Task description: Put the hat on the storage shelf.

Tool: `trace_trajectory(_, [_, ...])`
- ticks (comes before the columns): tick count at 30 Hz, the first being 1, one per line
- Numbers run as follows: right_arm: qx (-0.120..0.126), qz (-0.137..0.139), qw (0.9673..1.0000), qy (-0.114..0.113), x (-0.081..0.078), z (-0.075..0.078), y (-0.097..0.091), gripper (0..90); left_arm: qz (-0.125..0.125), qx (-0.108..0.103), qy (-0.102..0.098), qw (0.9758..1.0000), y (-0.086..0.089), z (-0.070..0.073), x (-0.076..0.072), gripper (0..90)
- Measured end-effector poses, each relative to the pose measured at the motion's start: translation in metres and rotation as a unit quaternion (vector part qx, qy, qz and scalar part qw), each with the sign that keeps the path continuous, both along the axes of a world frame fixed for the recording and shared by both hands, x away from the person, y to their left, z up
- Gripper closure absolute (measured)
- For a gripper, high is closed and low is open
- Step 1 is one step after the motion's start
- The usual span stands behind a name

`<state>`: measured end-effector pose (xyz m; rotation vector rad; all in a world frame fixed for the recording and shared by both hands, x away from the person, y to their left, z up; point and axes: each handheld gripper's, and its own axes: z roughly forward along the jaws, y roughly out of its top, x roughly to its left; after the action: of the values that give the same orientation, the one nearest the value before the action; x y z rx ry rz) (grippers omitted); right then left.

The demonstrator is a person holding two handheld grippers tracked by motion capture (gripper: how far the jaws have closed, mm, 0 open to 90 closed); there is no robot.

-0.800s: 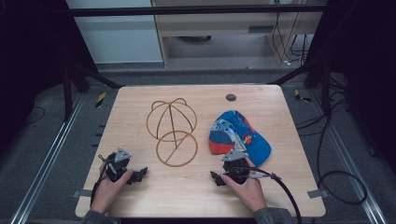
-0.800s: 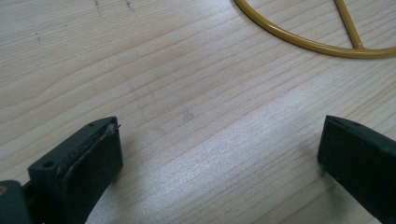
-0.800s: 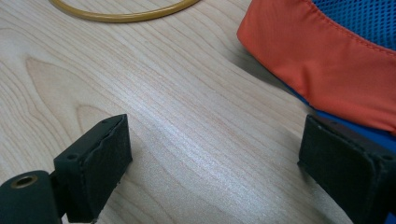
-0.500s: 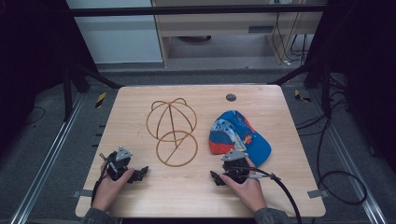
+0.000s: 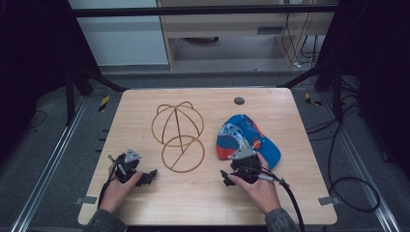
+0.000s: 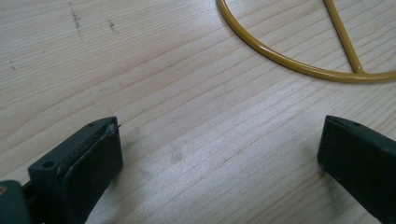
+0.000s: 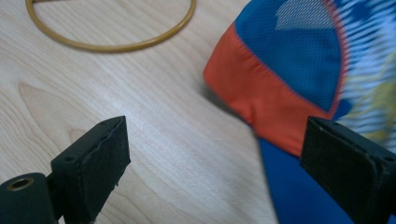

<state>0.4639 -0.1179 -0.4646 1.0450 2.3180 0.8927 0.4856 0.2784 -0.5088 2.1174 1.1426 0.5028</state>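
Left gripper (image 5: 145,176) rests low on the wooden table (image 5: 145,111) near its front left corner, held in the person's left hand (image 5: 116,191); jaws stand wide apart with bare wood between them in the left gripper view, nothing held. Just ahead of it lies the base ring of the gold wire cap stand (image 5: 179,135), a domed cage of thin rods joined to a flat hoop. Judged stiff and light, likely to slide or tip on the smooth wood if nudged; any rod would take a narrow pinch, the hoop rim being nearest. Right of the stand, well clear of it, lies the baseball cap (image 5: 246,140), blue with an orange panel and printed pattern, in the table's right half. Mesh fabric in the right gripper view suggests it is soft, light and collapsible at the crown; the brim looks the firmer hold, or the orange front edge (image 7: 261,102) closest to the jaws. Right gripper (image 5: 227,176), in the right hand (image 5: 258,188), sits just in front of the cap, jaws spread wide and empty.
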Motion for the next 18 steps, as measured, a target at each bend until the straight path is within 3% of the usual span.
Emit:
trace_trajectory(5, [-0.012,-0.006,0.9999,-0.003,0.003,0.026,-0.006,9.1,-0.001,0.000,0.000,1.0000,-0.001,0.000,0.000,0.0])
trace_trajectory(11, [-0.019,-0.018,0.9993,0.028,0.017,0.047,-0.024,13.9,-0.001,0.000,0.000,1.0000,0.000,0.000,0.000,0.0])
trace_trajectory(18, [-0.017,-0.028,0.9984,0.046,0.036,0.072,-0.042,21.0,0.004,0.000,-0.001,1.0000,0.001,0.000,-0.002,0.0])
